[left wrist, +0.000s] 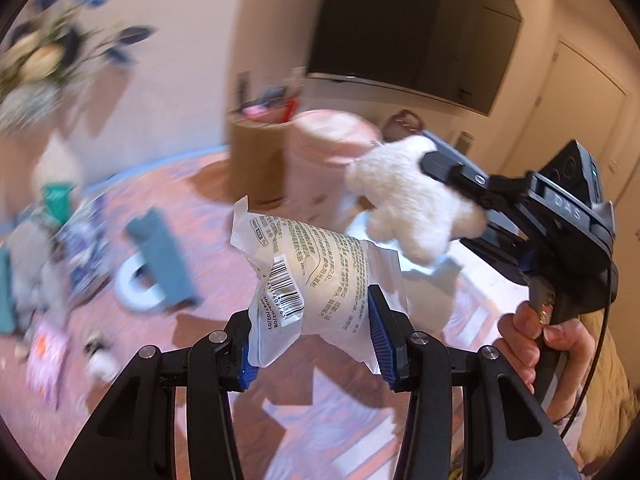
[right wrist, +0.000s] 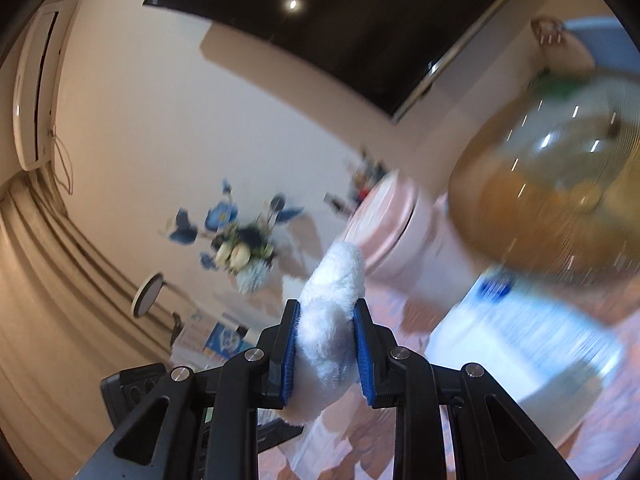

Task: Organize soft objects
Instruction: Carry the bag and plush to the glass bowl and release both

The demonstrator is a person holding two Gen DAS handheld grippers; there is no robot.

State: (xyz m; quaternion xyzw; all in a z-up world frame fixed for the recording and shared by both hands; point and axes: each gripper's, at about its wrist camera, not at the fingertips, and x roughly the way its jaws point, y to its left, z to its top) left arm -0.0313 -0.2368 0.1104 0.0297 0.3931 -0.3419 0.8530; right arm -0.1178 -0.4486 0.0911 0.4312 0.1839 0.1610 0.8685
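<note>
Gripping a white plastic packet, the left gripper is seen from its own camera, raised above a pink patterned surface. The blue-padded jaws are closed partway on the packet's lower half, and the packet bulges up between them, with printed text and a barcode facing the camera.

To the right in the same view, the right gripper is held by a hand on its grip. A fluffy white plush toy is pinched at its tip and hangs just above and behind the packet, close to it; whether the two touch cannot be told.

From the right wrist view, the right gripper is seen with its jaws narrowed on the plush toy, which is squeezed between the blue pads and sticks up past them.

Much of the background is blurred. A pink tub stands behind the toy, with a brown box to its left. A grey-blue folded item lies on the surface at left, among other scattered things too smeared to identify. A vase of blue flowers stands against the wall in the right wrist view, and a large clear jug fills the right side. A dark screen hangs on the wall.
</note>
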